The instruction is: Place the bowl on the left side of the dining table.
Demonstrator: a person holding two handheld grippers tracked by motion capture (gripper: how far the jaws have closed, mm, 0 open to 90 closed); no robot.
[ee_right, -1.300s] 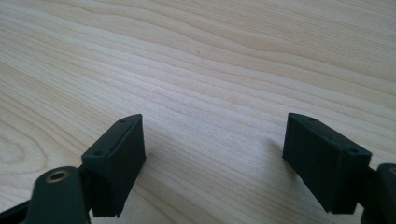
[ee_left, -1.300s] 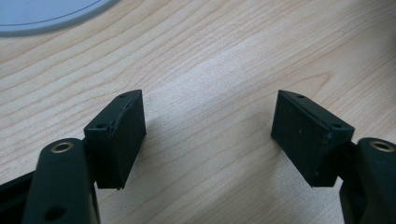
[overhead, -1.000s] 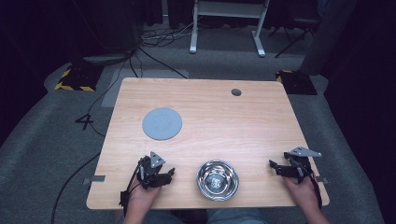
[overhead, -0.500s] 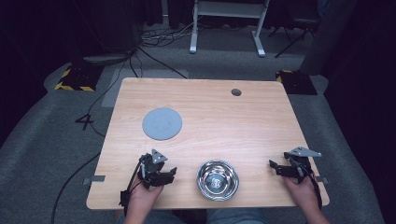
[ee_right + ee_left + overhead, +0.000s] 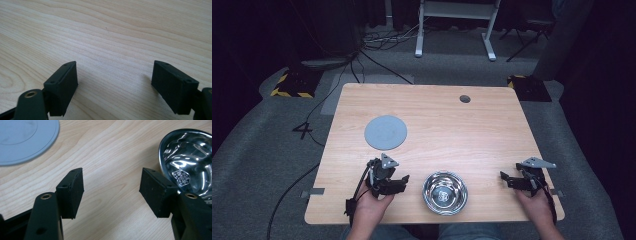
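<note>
A shiny steel bowl (image 5: 445, 192) stands near the table's front edge, between my two hands. A flat grey round disc (image 5: 385, 132) lies farther back on the left. My left gripper (image 5: 398, 183) hovers just left of the bowl, open, with nothing between its jaws. In the left gripper view its jaws (image 5: 111, 190) frame bare wood, with the bowl (image 5: 190, 167) at the right and the disc (image 5: 22, 140) at the top left. My right gripper (image 5: 507, 180) rests at the front right, open over bare wood (image 5: 115, 85).
The wooden table (image 5: 492, 135) has a small round hole (image 5: 465, 98) near its far edge. Cables, a white stand's legs (image 5: 452, 30) and yellow-black striped blocks (image 5: 292, 85) lie on the grey floor beyond the table.
My left gripper has lifted a little and drifted slightly towards the bowl. The right gripper, the bowl and the disc have stayed put.
</note>
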